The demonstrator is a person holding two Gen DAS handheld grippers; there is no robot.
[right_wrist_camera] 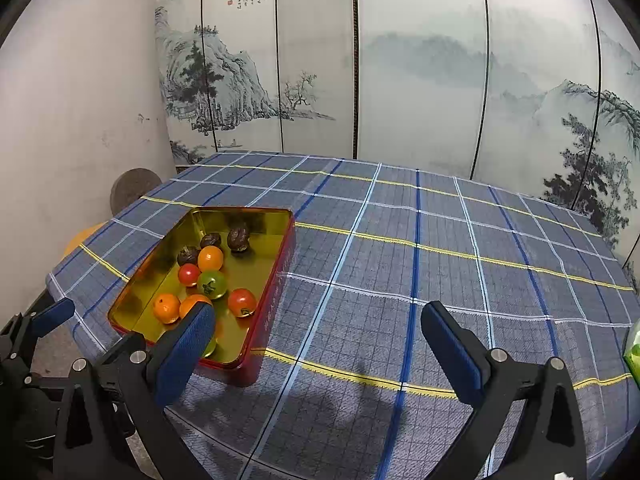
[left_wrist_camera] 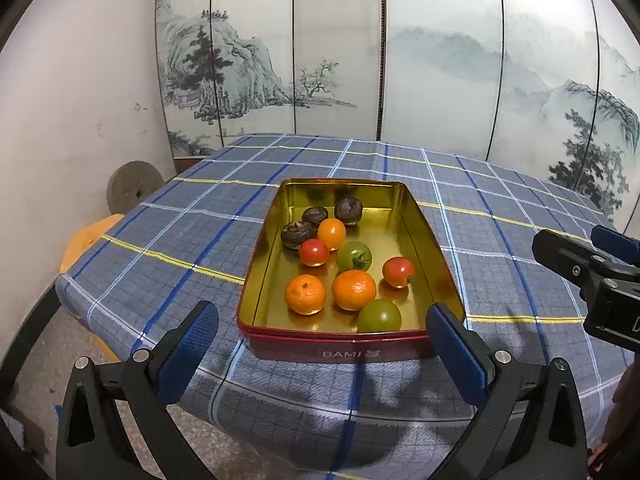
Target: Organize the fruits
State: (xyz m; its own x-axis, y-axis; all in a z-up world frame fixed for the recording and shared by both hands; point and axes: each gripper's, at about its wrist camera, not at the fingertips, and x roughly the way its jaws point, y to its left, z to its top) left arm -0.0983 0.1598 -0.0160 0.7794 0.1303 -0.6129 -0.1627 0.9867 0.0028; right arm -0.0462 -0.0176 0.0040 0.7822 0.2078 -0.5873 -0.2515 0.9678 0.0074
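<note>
**A:** Left wrist view first. Where does the fruit lie?

**B:** All of it that I can see sits in the red tin [left_wrist_camera: 340, 350] with the gold inside, on the checked cloth of the desk [left_wrist_camera: 192, 240]. Three dark wrinkled fruits [left_wrist_camera: 297, 234] cluster at the far left corner. Nearer are a small orange tomato [left_wrist_camera: 331, 233], two red tomatoes [left_wrist_camera: 314, 252], two green tomatoes [left_wrist_camera: 354, 256] and two mandarins [left_wrist_camera: 305, 294], mixed rather than sorted by kind. None lies on the cloth.

**A:** So is the job done or not?

**B:** It fits both: fruit gathered into the tin, or fruit waiting to be sorted out of it. I would not pick a move from this.

**A:** And the left gripper [left_wrist_camera: 322, 332]?

**B:** Its jaws stand wide apart and hold nothing, low at the tin's near edge and pointing along its length. For any grasp here I judge it should come down steeply over one fruit, since the pieces crowd and touch, round skins roll, and the tin walls block a flat approach.

**A:** Now the right wrist view.

**B:** The tin sits at lower left, and the right gripper [right_wrist_camera: 316, 344] points past it at bare cloth. Its jaws are also wide apart and empty; the left pad overlaps the tin's near corner in view and hides part of one mandarin. A bit of something green [right_wrist_camera: 634, 350] shows at the right edge; I cannot tell what it is.
</note>
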